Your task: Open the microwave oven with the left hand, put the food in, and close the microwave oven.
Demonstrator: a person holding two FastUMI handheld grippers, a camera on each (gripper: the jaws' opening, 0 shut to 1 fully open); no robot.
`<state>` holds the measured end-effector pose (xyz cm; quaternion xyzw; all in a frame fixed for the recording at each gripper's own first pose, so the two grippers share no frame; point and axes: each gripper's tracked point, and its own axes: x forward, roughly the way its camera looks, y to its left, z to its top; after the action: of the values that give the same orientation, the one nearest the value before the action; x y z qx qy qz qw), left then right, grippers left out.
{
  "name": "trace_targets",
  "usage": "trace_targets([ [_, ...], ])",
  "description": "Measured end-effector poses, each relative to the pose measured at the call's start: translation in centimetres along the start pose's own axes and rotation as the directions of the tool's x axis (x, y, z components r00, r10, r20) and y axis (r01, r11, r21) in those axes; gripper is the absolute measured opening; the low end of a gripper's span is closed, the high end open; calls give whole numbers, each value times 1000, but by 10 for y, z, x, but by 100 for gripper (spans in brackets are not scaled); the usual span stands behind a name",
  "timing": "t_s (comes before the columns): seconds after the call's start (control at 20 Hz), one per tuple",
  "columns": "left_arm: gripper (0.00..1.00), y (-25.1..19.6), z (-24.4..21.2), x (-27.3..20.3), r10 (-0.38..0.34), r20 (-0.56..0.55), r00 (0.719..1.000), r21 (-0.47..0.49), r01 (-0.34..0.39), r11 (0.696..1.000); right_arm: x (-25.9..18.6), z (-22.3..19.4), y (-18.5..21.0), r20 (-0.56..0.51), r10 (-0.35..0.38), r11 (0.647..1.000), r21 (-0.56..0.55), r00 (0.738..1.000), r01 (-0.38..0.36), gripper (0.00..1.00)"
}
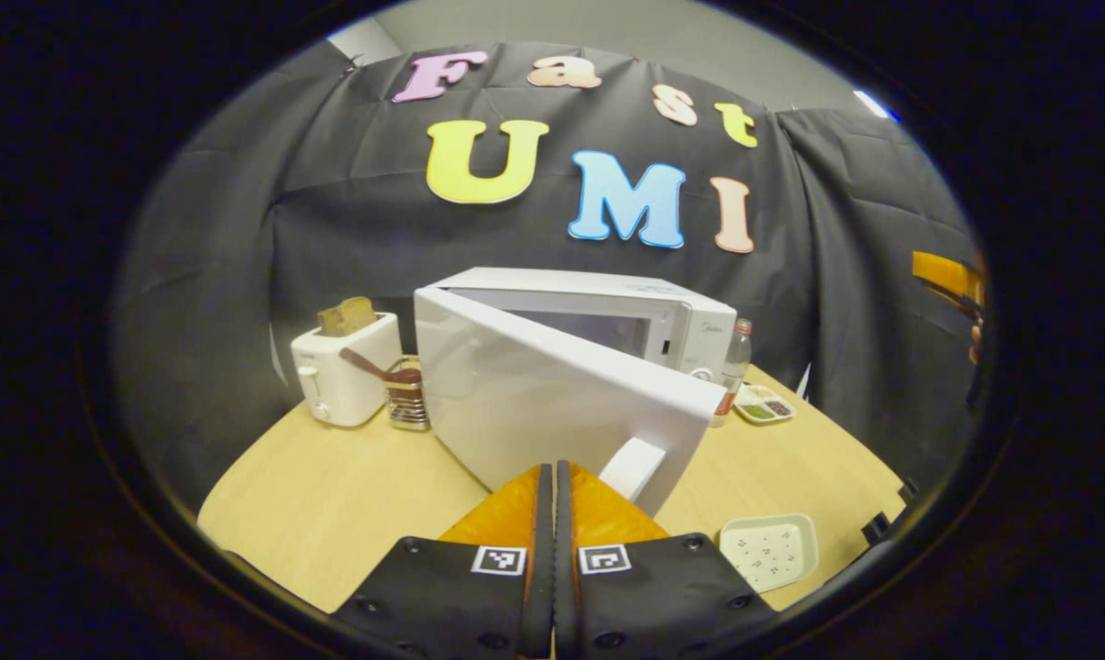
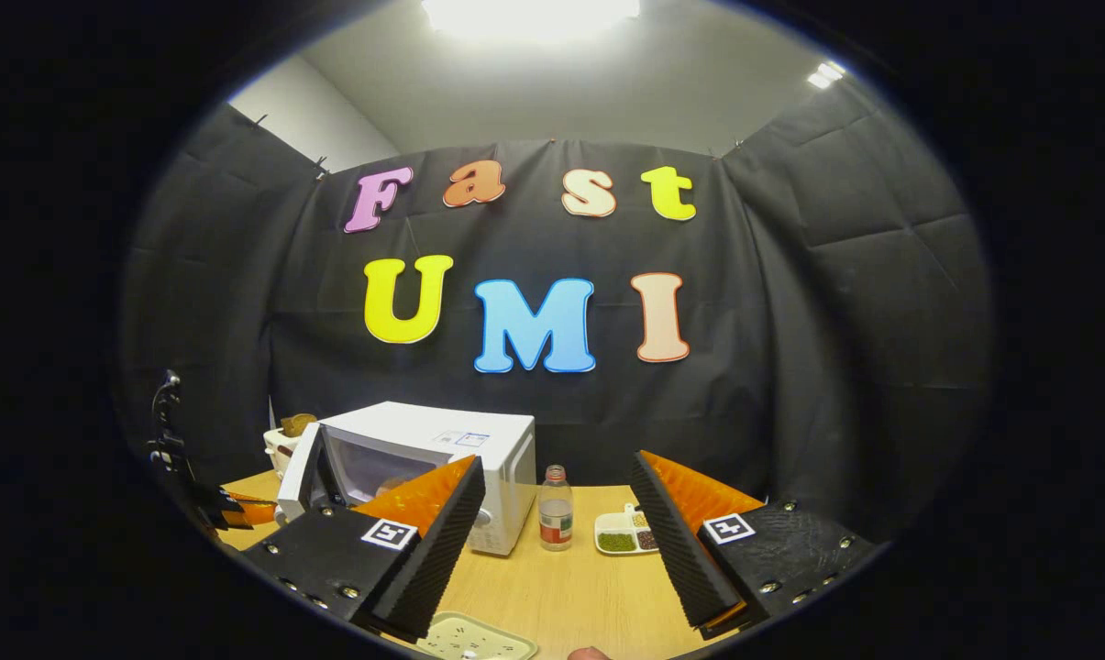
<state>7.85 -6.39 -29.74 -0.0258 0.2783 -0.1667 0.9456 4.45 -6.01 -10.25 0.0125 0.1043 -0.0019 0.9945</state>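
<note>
- Table (image 1: 350, 495) of pale wood stands in a booth walled with black cloth, under a grey ceiling with a bright light.
- One white microwave oven (image 1: 607, 321) sits at the table's middle, its door (image 1: 534, 403) swung partly open; the door handle (image 1: 633, 467) lies just beyond the left claw (image 1: 552, 477), whose fingers are pressed together on nothing.
- One white toaster (image 1: 346, 367) holds a slice of bread (image 1: 348, 315); beside it, a wire basket (image 1: 407, 403) holds a brown spoon.
- One bottle (image 2: 556, 507) stands right of the oven, beside a divided dish (image 2: 621, 532) of green and dark food.
- One pale speckled tray (image 1: 770, 548) lies near the table's front edge.
- Right claw (image 2: 557, 541) gapes wide, holding nothing.
</note>
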Motion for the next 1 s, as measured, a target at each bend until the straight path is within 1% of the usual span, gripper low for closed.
trace_targets([
  [0.45,7,-52,20,60,-115,-18,993,61,115,991,-14,-3,-38,-13,-82,997,3,997,82,98],
  [0.55,7,-58,27,75,-127,-15,992,76,128,989,-20,-5,-46,-21,-100,995,-9,995,100,98],
  [0.7,7,-62,37,99,-128,-11,992,83,129,988,-27,-7,-54,-33,-123,992,-28,992,122,98],
  [0.85,7,-71,45,118,-153,-9,988,83,153,985,-34,-8,-60,-43,-144,989,-49,989,142,98],
  [1.0,7,-82,53,136,-174,-5,985,109,174,979,-41,-9,-63,-50,-160,986,-53,986,157,98],
])
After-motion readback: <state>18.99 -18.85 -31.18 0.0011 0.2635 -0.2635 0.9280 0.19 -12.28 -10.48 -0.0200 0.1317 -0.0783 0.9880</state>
